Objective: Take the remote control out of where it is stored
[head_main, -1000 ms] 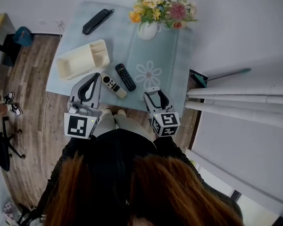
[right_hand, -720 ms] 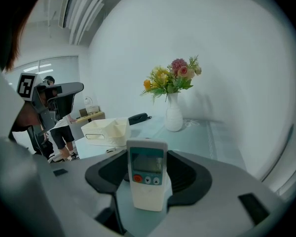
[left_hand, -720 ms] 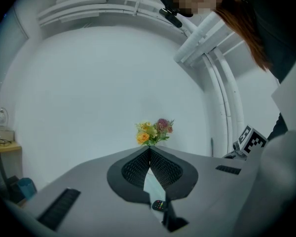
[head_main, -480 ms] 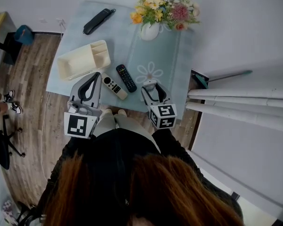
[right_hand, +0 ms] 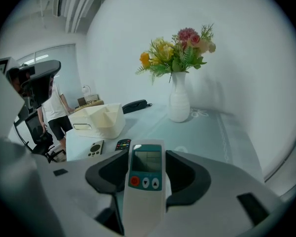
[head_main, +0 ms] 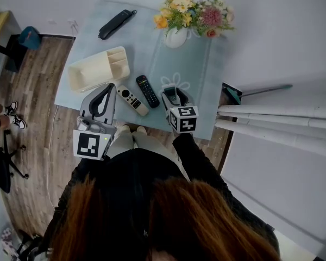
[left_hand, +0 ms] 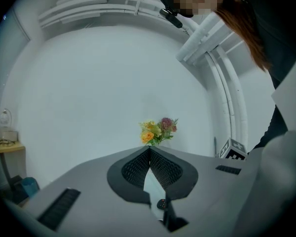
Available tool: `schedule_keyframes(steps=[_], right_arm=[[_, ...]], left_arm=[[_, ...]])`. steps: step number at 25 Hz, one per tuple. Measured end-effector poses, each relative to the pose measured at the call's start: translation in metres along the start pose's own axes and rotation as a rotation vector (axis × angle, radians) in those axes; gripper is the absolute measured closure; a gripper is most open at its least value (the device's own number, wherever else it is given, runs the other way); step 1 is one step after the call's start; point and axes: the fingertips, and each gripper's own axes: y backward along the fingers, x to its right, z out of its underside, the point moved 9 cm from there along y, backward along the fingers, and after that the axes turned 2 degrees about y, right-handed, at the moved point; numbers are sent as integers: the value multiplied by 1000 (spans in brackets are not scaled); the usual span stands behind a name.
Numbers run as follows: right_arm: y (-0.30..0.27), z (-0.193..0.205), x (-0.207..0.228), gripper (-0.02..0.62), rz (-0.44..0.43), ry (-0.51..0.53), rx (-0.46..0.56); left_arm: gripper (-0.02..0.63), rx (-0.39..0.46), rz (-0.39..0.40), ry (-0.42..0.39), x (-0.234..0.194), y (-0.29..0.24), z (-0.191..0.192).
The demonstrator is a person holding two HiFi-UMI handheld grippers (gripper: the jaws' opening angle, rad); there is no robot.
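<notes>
Over the table (head_main: 141, 42), right gripper (right_hand: 147, 163) clamped on white screen remote (right_hand: 144, 196), left gripper (left_hand: 149, 152) jaws together, empty.

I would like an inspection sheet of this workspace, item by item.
Surface: table under pale blue cloth, tidy.
Job's things: white remote control with screen, held clear of cream plastic organiser tray.
Clutter: black remote, beige remote, black oblong case, white vase of flowers.
Grippers: right gripper shut on the white remote control; left gripper shut, empty.
Cables: thin pale line on wooden floor, likely a cable.
Surroundings: white wall; bystander's shoes at left.
</notes>
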Motion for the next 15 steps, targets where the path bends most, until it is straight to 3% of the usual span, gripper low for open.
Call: schedule_keyframes(steps=[4, 5, 6, 15], right_arm=[[-17, 9, 4, 350, 15, 11, -50], [-19, 10, 5, 426, 30, 23, -52], [-21, 12, 6, 576, 43, 37, -52], [-32, 25, 10, 577, 13, 29, -113]], left_arm=[[600, 0, -1, 0, -1, -1, 0], [600, 2, -1, 1, -1, -1, 0], [600, 1, -1, 2, -1, -1, 1], [600, -4, 0, 3, -1, -3, 2]])
